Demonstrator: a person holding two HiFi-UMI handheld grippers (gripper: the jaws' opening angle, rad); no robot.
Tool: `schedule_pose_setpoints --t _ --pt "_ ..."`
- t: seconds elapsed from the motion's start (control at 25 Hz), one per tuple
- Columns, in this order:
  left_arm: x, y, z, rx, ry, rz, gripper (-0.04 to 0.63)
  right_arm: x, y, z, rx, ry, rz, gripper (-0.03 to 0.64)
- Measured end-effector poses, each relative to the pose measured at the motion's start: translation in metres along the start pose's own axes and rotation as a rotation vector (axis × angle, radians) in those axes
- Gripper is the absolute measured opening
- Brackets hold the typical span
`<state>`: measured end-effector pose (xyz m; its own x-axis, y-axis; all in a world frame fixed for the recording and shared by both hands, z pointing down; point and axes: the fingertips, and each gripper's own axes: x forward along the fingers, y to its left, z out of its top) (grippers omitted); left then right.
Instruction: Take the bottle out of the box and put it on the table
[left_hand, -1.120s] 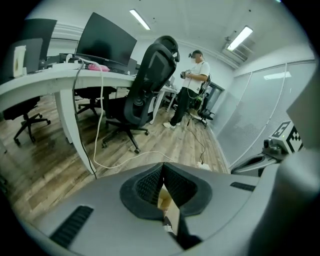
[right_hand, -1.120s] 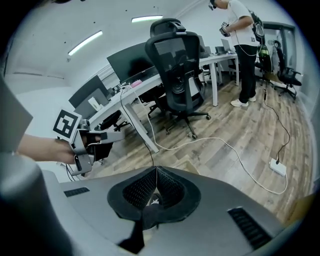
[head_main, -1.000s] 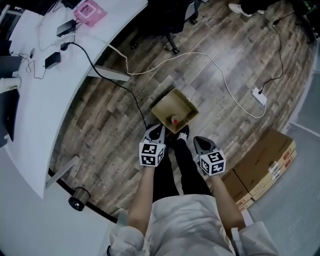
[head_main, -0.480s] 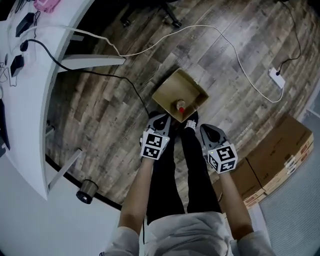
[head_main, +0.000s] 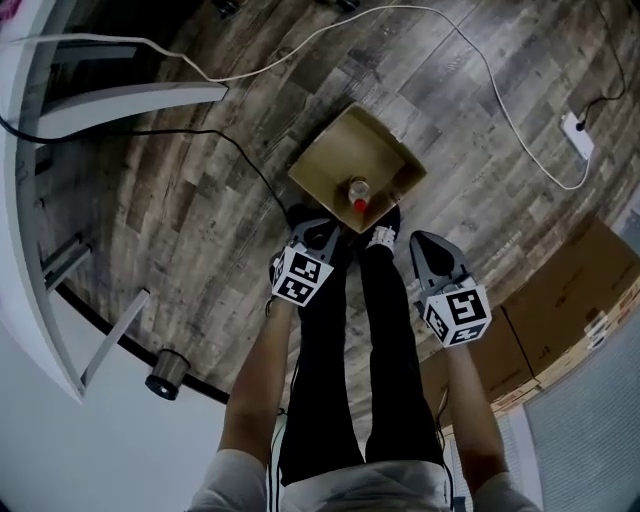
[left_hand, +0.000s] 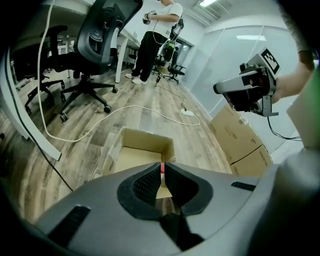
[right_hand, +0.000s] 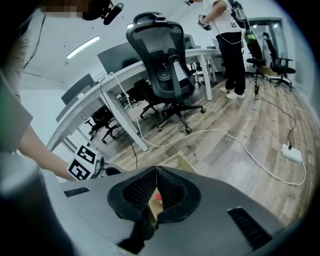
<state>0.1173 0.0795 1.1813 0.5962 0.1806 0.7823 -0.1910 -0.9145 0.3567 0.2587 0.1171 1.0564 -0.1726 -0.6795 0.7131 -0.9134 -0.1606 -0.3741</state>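
Note:
An open cardboard box (head_main: 335, 160) stands on the wood floor just ahead of the person's feet. In it stands a clear bottle (head_main: 358, 193) with a red cap, near the box's near wall. My left gripper (head_main: 318, 237) hovers above the floor at the box's near left corner. Its jaws are opening by a thin slit, nothing is between them, and the red cap (left_hand: 161, 168) shows through the gap. My right gripper (head_main: 428, 248) is shut and empty, to the right of the box. In the right gripper view the box (right_hand: 177, 162) lies just beyond the touching tips (right_hand: 156, 172).
A white cable (head_main: 500, 100) and power strip (head_main: 575, 135) lie beyond the box, and a black cable (head_main: 230, 150) runs left of it. Stacked cartons (head_main: 560, 300) sit at the right. The white table (head_main: 20, 200) curves along the left. An office chair (right_hand: 167, 65) and a standing person (left_hand: 155, 35) are farther off.
Both grippers have sunk toward the floor and nearer the box, the left one more. The head view has dropped closer, so the box and bottle look larger.

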Motion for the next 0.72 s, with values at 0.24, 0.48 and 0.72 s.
schedule_pose_setpoints --t 0.24,0.48,0.72 --pt "0.054 0.005 -0.030 0.061 0.016 -0.042 0.097 0.032 -0.005 -0.048 0.004 0.032 0.018 0.040" --pt "0.103 0.015 -0.060 0.224 0.049 -0.057 0.190 0.062 0.001 -0.080 0.012 0.047 0.040 0.040" --pt "0.140 0.011 -0.080 0.328 0.088 -0.092 0.251 0.072 -0.004 -0.096 -0.010 0.058 0.056 0.040"
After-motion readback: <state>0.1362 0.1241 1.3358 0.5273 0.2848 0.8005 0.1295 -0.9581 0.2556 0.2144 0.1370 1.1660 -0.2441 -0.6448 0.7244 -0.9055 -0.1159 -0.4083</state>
